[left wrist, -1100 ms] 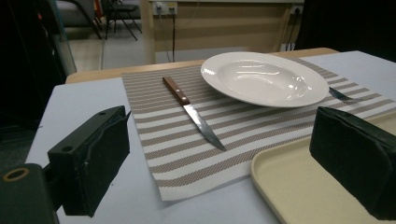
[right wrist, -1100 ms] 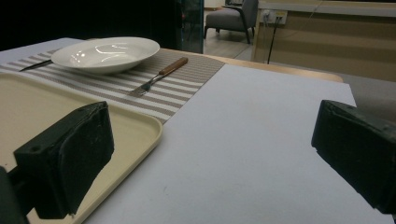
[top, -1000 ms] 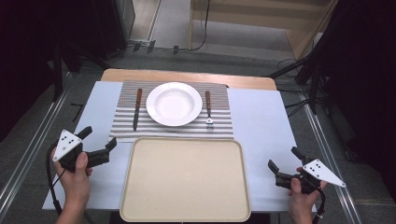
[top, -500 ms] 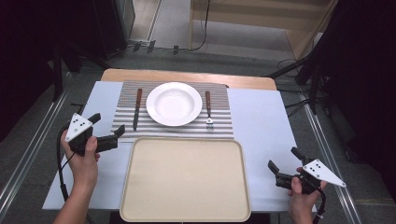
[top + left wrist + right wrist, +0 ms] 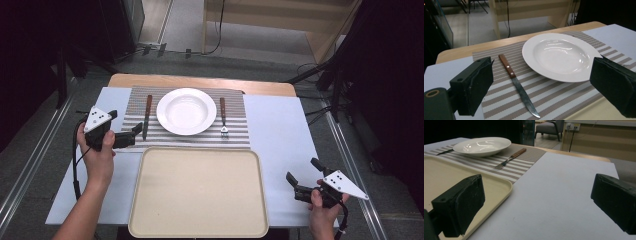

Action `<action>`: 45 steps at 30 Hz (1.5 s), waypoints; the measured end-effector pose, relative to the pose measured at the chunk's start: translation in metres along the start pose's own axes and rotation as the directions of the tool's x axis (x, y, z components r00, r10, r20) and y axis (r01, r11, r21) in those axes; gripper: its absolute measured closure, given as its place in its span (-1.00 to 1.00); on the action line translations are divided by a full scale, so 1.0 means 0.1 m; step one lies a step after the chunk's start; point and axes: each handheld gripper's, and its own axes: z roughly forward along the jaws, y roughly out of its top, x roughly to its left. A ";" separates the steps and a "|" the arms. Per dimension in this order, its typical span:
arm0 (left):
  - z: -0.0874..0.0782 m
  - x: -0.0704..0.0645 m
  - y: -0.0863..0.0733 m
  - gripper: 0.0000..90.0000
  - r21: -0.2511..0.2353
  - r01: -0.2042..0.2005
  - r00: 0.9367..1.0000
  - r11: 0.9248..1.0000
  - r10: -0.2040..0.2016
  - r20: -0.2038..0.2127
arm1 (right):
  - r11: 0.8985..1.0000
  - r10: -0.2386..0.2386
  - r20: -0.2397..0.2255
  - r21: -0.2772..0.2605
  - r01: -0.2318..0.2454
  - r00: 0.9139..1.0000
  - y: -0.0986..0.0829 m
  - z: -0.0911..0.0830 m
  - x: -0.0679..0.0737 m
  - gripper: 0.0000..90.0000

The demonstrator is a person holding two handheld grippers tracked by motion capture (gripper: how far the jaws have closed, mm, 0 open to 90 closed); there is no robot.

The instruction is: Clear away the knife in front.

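From above, your desk (image 5: 280, 130) carries a striped placemat (image 5: 235, 137) and a beige plastic tray (image 5: 197, 192). Your left tongs (image 5: 131, 137) gape empty just beside the wooden-handled steel knife (image 5: 146, 117). Your left gripper view frames that knife (image 5: 517, 85) between wide jaws, left of the white round plate (image 5: 560, 56). Your right gripper view shows empty, wide-open right tongs (image 5: 537, 205) over bare desk.

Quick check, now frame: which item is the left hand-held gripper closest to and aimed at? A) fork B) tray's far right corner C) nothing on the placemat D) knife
D: the left hand-held gripper sits open just left of the knife on the striped placemat, and in its own view the knife lies between its spread jaws; the fork lies beyond the plate.
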 end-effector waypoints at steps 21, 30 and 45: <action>0.43 0.12 0.18 -0.90 0.079 0.013 1.000 0.997 -0.015 0.019 | 1.000 0.003 -0.006 0.013 -0.003 1.000 -0.03 0.03 -0.01 -1.00; 0.58 0.18 0.26 -0.90 0.103 0.022 1.000 0.994 -0.024 0.016 | 1.000 0.003 -0.007 0.018 -0.003 1.000 -0.03 0.04 -0.01 -1.00; 0.87 0.24 0.29 -0.90 0.166 0.039 0.999 0.985 -0.039 -0.002 | 1.000 0.004 -0.013 0.024 -0.004 1.000 -0.04 0.04 0.00 -1.00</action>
